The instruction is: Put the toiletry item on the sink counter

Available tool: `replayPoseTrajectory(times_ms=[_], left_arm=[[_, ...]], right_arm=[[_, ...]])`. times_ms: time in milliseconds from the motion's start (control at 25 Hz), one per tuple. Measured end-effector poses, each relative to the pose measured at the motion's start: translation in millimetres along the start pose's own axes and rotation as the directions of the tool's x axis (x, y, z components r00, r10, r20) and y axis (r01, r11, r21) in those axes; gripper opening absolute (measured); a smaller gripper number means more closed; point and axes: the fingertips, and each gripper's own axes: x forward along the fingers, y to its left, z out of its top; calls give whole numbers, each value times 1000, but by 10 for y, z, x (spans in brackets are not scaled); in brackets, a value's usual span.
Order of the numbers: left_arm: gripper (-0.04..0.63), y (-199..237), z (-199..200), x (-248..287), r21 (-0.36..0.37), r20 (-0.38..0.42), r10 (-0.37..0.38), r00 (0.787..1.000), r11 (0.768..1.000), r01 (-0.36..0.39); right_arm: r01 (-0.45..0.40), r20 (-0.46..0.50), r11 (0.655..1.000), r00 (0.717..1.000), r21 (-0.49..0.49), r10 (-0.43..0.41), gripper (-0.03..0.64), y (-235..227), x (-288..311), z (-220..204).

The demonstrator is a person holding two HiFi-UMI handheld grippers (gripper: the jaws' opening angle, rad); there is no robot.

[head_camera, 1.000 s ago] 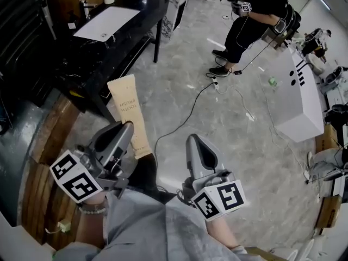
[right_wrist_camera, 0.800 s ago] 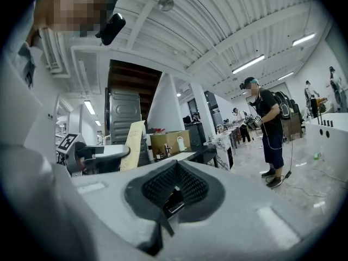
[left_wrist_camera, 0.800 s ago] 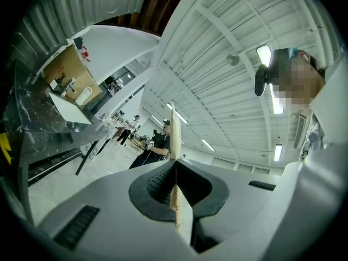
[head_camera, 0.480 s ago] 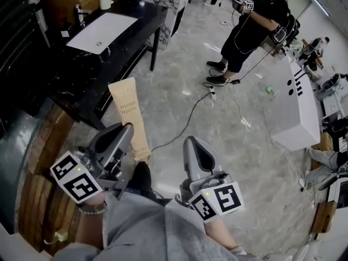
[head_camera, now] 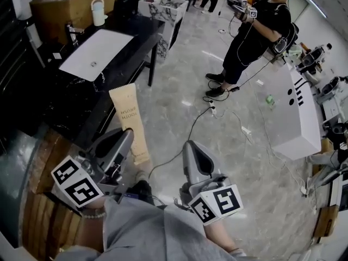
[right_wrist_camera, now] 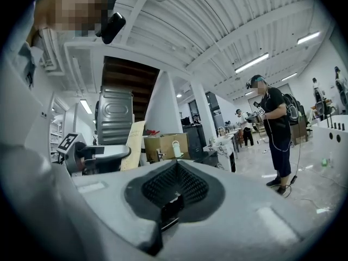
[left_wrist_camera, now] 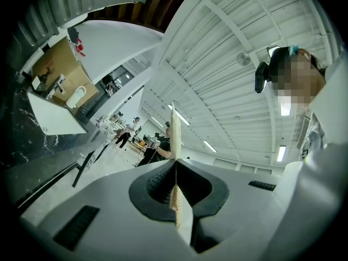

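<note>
left claw [head_camera: 125, 136] pinching the flat beige toothbrush packet [head_camera: 129, 116] by its lower end, centre left, upright beside the glossy black marble desk [head_camera: 70, 99] edge; white rectangular basin [head_camera: 100, 47] upper left. right claw [head_camera: 190, 147] pressed together, empty, over open grey floor [head_camera: 174, 80].

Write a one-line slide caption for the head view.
Left gripper shut on a tan toothbrush packet, right gripper shut and empty, with the black sink counter ahead to the left.

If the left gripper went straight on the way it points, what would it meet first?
Probably nothing soon: the left gripper, shut on the toothbrush pack, aims past the sink counter over open floor, toward a distant standing person.
</note>
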Motion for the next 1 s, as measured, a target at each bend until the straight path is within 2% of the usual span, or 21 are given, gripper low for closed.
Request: replayPoseTrajectory(times_ms=[360,640,1000], left_arm=[[8,658,367,540,9,-2,15,1000,1000,-15],[8,1176,569,765,4,8,39,999,999,-39],[8,1438,696,789,0,28,54,998,999,-54]], right_arm=[[-19,8,1000,1000,5,19,-3,-304,910,127],[-35,-9,999,999,9,35,-2,-426,1513,75],[-60,-14,998,998,8,60,-3,-396,1854,90]])
